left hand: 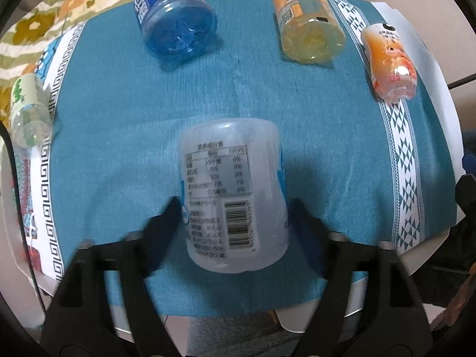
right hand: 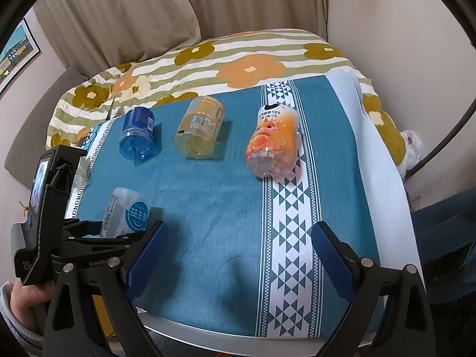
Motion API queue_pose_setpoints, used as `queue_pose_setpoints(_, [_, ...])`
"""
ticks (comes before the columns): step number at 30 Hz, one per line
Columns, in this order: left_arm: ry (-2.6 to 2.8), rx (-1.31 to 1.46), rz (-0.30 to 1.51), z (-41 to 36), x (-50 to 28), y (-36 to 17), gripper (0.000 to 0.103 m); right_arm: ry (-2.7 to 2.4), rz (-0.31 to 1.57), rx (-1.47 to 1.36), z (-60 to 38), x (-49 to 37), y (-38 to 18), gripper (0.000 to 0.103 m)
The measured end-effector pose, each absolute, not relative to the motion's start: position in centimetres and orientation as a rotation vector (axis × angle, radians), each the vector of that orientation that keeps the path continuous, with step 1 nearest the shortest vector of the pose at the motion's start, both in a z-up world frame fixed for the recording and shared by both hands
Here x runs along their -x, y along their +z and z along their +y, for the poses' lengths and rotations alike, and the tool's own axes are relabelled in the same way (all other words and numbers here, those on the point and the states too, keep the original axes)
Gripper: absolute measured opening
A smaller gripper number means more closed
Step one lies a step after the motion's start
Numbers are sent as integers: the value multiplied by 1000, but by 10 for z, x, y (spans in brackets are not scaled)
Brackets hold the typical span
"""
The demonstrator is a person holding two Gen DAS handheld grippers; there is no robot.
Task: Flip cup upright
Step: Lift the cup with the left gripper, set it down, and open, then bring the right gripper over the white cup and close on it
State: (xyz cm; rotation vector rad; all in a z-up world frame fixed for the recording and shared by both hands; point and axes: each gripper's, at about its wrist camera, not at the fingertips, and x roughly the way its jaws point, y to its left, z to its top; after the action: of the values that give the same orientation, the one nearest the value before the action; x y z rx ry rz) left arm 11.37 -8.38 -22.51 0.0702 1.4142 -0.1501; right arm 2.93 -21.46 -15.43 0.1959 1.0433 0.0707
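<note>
- Left wrist view: left gripper (left hand: pixel 235 208) is bracketing the white cup (left hand: pixel 233 190), lying on its side on the teal cloth (left hand: pixel 119 119); whether the fingers are touching it, I cannot tell.
- Blue cup (left hand: pixel 177 19), yellow cup (left hand: pixel 309 22) and orange cup (left hand: pixel 389 62) are lying far.
- Right wrist view: right gripper (right hand: pixel 238 238) is hovering spread, released, over cloth; white cup sitting near-left.

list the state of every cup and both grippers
white cup: on its side, between the left gripper's fingers
blue cup: on its side
yellow cup: on its side
orange cup: on its side, on the white patterned stripe
green cup: on its side, at the cloth's edge
left gripper: open, straddling the white cup
right gripper: open, holding nothing
</note>
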Motion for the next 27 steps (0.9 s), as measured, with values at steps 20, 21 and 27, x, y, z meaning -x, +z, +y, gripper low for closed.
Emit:
queue_pose_setpoints(20, [-70,-67,1245,-82,-79,-147,103,141,990,-166,-222,-17,-120,96])
queue_pose_setpoints(21, [-63,-64,1234,-79,-77,-142,103,159,997,-163,-221,-19,-117,96])
queue_pose_setpoints(27, [-4,-49,1187,-46,-58,-115,103,253,1074,-144,-205,-39,-107,96])
